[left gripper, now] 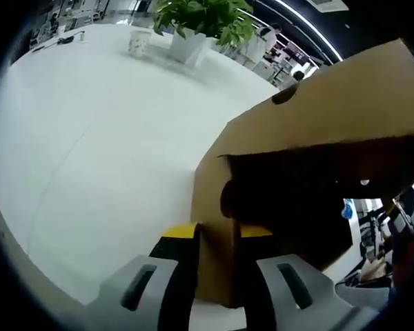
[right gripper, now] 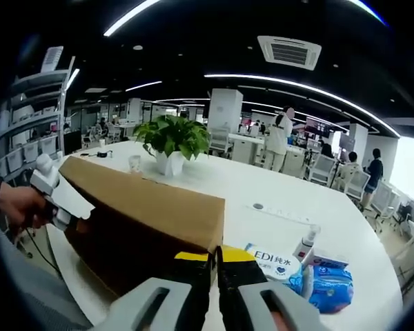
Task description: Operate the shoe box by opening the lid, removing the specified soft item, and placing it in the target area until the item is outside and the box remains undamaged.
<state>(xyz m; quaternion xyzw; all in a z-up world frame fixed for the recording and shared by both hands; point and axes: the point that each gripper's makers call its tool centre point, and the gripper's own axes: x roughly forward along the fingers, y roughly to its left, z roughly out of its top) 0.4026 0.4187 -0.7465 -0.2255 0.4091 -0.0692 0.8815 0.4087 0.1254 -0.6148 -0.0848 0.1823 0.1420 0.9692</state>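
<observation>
A brown cardboard shoe box [right gripper: 141, 221] is being steadied on the white table [right gripper: 276, 189]: one end wall is being pinched by the left claw [left gripper: 217, 252], the opposite corner by the right claw [right gripper: 216, 265], seemingly bracing it before lid-lifting.

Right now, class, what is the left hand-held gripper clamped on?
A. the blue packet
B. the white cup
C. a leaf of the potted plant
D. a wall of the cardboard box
D: in the left gripper view the left hand-held gripper has its jaws on either side of the cardboard box wall.
</observation>
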